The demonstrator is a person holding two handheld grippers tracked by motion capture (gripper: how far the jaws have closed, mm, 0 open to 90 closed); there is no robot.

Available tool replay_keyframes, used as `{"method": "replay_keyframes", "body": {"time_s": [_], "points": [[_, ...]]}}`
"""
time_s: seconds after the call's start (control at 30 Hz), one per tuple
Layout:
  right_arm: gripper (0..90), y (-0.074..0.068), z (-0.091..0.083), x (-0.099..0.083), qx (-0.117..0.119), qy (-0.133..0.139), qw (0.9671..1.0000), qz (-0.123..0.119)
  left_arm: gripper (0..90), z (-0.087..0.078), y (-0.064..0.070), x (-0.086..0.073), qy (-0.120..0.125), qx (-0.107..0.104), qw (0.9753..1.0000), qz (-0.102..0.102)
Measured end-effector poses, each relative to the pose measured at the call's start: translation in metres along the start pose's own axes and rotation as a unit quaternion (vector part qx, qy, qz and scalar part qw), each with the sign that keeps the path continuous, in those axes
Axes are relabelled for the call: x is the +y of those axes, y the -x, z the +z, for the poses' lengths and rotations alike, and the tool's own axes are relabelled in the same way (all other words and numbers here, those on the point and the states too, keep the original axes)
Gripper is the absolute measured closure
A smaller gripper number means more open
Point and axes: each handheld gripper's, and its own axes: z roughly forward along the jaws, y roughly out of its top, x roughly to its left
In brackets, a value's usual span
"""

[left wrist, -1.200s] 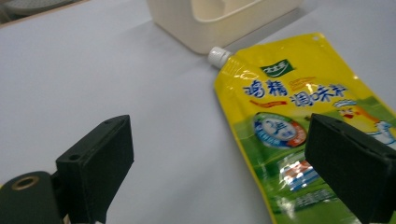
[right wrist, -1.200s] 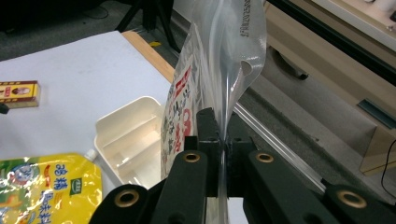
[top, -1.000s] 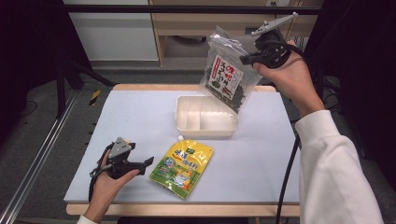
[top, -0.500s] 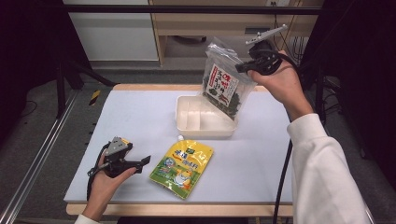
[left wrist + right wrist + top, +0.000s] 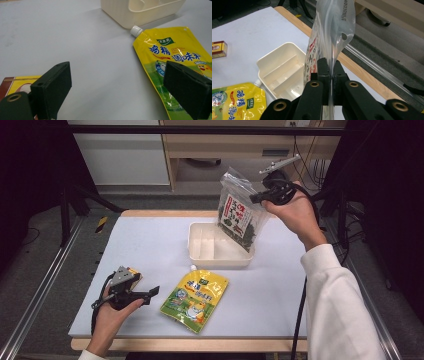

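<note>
My left claw [image 5: 150, 293] rests wide open and empty on the surface [image 5: 150, 245], beside the yellow pouch [image 5: 196, 299]. Farther off, my right claw [image 5: 256, 198] is clamped on the seaweed bag [image 5: 239, 216], which hangs over the white tray [image 5: 200, 251]. I'd lower it straight, bottom edge inside the wall, before releasing.

Even overhead light brightens the white table [image 5: 150, 245], while the surroundings fall dark. Glare streaks the yellow pouch [image 5: 162, 50]. The near black jaws blur softly in both gripper views.
</note>
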Motion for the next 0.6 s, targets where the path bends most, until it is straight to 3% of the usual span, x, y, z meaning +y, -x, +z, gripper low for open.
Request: {"method": "replay_keyframes", "body": {"time_s": [0.17, 0.23, 0.6], "points": [[88.5, 0.002, 0.001, -0.001, -0.001, -0.008, 0.9999, 0.008, 8.0, 0.0, -0.001, 0.0, -0.005, 0.001, 1.0, -0.002], [88.5, 0.001, 0.005, -0.003, -0.006, -0.023, 0.9997, 0.008, 8.0, 0.0, -0.001, 0.0, -0.005, 0.001, 1.0, -0.002], [88.5, 0.005, 0.02, -0.014, 0.02, -0.024, 0.9987, 0.041, 8.0, -0.002, -0.003, 0.0, -0.005, 0.004, 1.0, -0.004]]}}
